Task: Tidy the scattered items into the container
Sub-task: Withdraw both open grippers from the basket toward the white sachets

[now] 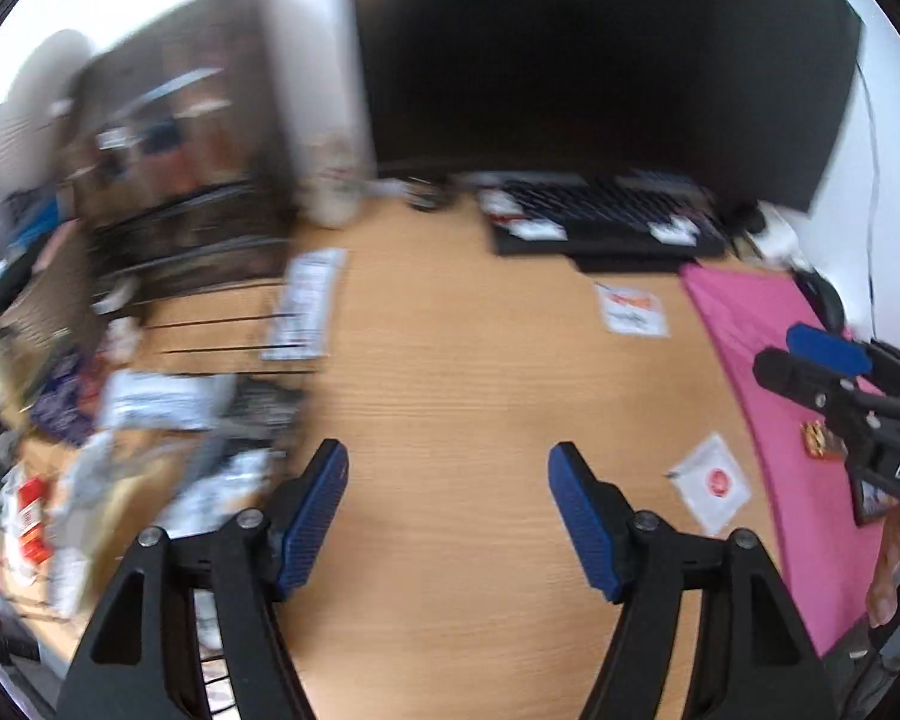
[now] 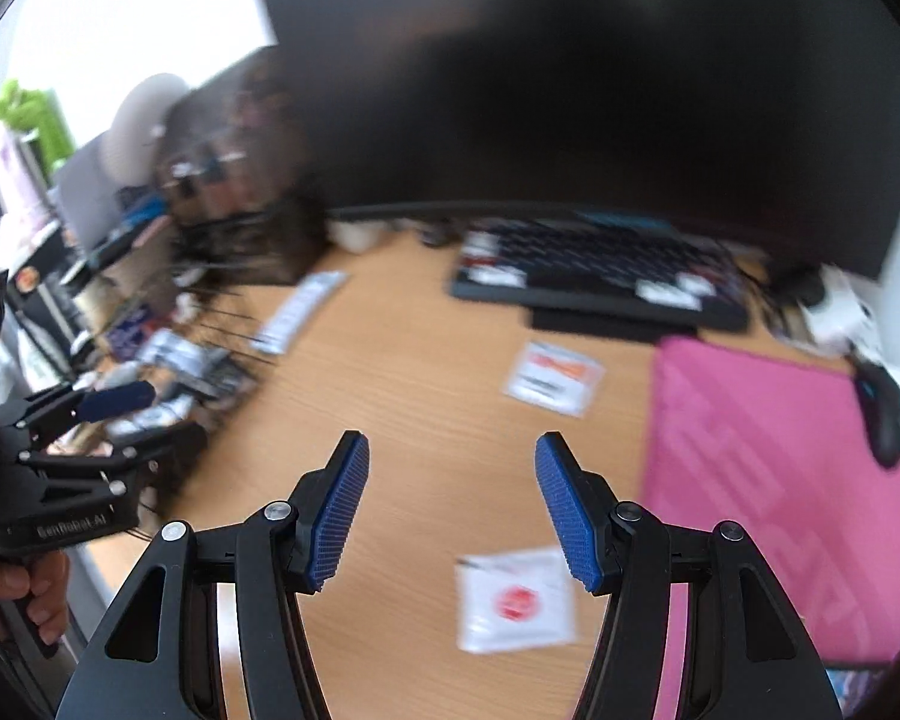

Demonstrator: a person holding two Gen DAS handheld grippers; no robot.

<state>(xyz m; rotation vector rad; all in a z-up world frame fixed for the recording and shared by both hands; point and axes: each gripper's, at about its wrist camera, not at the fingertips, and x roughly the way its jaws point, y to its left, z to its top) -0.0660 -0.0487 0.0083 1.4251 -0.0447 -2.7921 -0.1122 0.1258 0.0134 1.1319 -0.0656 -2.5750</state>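
**Two empty grippers over a desk of scattered sachets**

Left wrist view: the left gripper (image 1: 448, 516) is spread and empty above the pale wooden tabletop (image 1: 450, 360). A black wire basket (image 1: 198, 276), blurred, sits at left with packets heaped around it, probably the container. A white square sachet with a red dot (image 1: 714, 483) lies loose, right.

Right wrist view: the right gripper (image 2: 452, 507) is also spread, empty, aimed near that sachet (image 2: 516, 597), likely its next pick. A white sachet with orange print (image 2: 553, 379) lies beyond, beside a pink mat (image 2: 768, 480).
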